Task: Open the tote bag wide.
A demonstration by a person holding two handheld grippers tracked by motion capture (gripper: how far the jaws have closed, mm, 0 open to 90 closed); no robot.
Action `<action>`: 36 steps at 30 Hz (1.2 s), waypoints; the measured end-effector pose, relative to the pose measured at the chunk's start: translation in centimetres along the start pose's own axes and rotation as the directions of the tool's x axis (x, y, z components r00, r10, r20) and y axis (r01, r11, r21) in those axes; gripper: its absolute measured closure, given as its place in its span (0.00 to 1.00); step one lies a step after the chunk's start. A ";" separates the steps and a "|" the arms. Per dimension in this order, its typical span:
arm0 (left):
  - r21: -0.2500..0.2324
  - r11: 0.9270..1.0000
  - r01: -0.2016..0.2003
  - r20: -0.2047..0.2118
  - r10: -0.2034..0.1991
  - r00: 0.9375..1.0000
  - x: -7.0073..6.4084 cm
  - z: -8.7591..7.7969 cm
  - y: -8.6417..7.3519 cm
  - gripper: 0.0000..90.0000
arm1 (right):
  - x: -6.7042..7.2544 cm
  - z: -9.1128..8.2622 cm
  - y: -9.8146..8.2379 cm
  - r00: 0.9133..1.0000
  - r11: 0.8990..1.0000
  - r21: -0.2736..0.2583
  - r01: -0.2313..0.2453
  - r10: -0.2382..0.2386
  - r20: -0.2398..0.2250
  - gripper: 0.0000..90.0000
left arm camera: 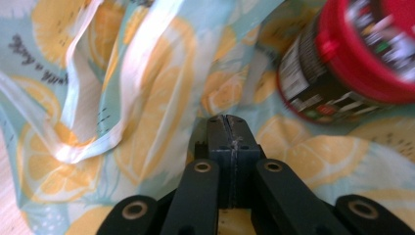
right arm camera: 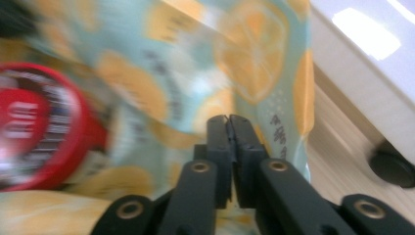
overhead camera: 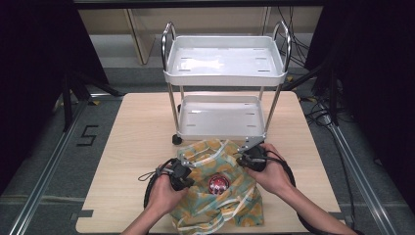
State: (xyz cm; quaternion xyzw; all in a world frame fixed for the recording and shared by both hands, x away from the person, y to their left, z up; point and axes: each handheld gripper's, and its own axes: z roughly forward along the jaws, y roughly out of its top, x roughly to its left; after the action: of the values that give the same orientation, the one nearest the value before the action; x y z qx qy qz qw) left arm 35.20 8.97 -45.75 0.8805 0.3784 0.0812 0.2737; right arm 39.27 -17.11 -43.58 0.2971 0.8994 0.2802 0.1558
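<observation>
Thin printed cloth, pale blue with yellow lemon slices, makes up the bag that lies crumpled on the wooden table, just in front of the white two-shelf cart. A red-lidded jar rests in the bag's hollow, between the two hands. The left gripper sits at the bag's left edge and the right gripper at its right edge, nearer the cart. In each gripper view the black jaws are pressed together; whether a fold of fabric is caught between them I cannot tell, though both tips lie against the cloth. The bag should handle as soft, light and limp, sagging wherever it is unsupported, and the jar would likely roll inside it. The pale straps or the hemmed rim look the best places to take hold, since loose cloth may slip.
</observation>
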 end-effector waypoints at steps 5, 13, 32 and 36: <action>-0.069 0.997 -0.027 -0.003 0.027 1.000 -0.9 -1.7 0.5 0.80 | 1.9 -2.0 0.1 0.997 1.000 -0.028 -0.007 0.005 -0.076 0.92; -0.154 0.983 -0.096 0.030 0.102 0.994 -3.3 -3.6 0.5 0.71 | 3.2 -1.9 -1.4 0.985 1.000 0.008 0.016 -0.014 -0.171 0.89; -0.004 0.989 -0.147 0.085 0.146 0.986 -3.6 -0.5 -2.5 0.72 | 3.9 -0.8 -4.9 0.966 0.989 0.139 0.042 -0.005 -0.258 0.88; 0.012 0.992 -0.129 0.094 0.128 0.987 -3.5 -0.2 -2.7 0.72 | 3.7 -0.9 -4.9 0.966 0.989 0.142 0.032 0.006 -0.258 0.88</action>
State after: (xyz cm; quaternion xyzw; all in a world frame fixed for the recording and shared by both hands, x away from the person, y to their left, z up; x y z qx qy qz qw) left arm 31.03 8.12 -46.88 0.9083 0.3084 0.0542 0.2773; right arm 33.79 -18.41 -46.21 0.2629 0.9319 0.2492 0.0171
